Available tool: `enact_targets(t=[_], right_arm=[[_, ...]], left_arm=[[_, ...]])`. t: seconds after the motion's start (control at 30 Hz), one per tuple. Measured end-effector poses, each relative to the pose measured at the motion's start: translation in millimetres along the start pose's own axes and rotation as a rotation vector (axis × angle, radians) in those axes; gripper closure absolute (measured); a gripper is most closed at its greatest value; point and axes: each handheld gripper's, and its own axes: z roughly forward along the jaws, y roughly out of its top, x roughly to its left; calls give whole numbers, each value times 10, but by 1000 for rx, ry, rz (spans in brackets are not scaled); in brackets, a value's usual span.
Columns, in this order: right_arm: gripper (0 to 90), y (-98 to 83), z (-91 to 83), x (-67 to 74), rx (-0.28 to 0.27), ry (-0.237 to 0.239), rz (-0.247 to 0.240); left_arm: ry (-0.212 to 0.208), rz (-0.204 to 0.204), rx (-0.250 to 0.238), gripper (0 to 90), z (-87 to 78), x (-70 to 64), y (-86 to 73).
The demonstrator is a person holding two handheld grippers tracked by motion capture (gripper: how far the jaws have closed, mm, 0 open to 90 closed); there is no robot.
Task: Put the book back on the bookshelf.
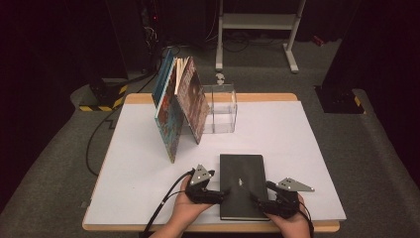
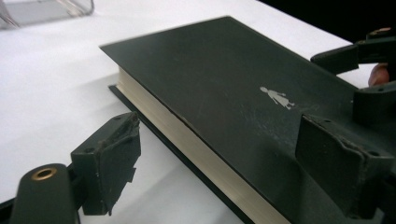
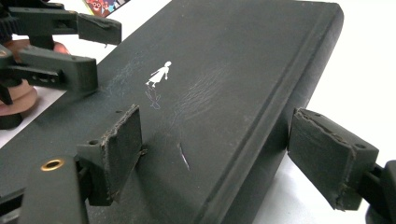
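A black hardcover book (image 1: 242,171) with a small white figure on its cover lies flat near the table's front edge. My left gripper (image 1: 223,194) is at the book's left side, where the page edges (image 2: 187,140) show. It is open, with one pad (image 2: 109,163) over the bare table and the other pad (image 2: 338,161) over the cover. My right gripper (image 1: 255,197) is at the book's right side, also open. One of its pads (image 3: 119,149) hangs over the cover (image 3: 224,70); the other pad (image 3: 329,156) stands out beyond the book's rounded edge. Neither gripper's pads press on the book.
Two colourful books (image 1: 176,106) lean against each other like a tent at the back left of the white table (image 1: 138,168). A clear plastic box (image 1: 220,106) stands just to their right. A white metal stand (image 1: 257,22) is on the floor behind the table.
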Motion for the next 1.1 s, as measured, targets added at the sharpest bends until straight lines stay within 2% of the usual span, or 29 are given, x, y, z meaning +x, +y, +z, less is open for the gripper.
enact_targets(t=[0.07,0.1,0.2,0.3,0.4,0.43,0.6,0.73,1.03,1.1], right_arm=[[177,3,2,-3,5,1,7],[177,6,3,-3,6,1,6],[177,18,5,-2,15,-1,0],[177,35,9,8,29,-4,-1],[178,52,24,22,38,-6,2],[179,63,39,30,40,-5,-1],[178,119,117,79,56,-2,-6],[176,166,188,112,62,-1,-14],[172,304,402,188,64,-8,-28],[173,328,445,199,62,-6,-29]], left_arm=[[-7,-7,17,146,10,2,4],[-13,-26,19,148,27,-7,3],[-29,-27,40,157,33,2,9],[-52,-54,42,174,48,-15,4],[-56,-60,60,185,50,-6,7],[-55,-75,55,183,55,-6,10],[-32,-62,68,180,20,56,47],[-15,-69,56,191,8,111,89],[19,-94,32,215,22,315,221],[20,-85,36,218,9,354,235]])
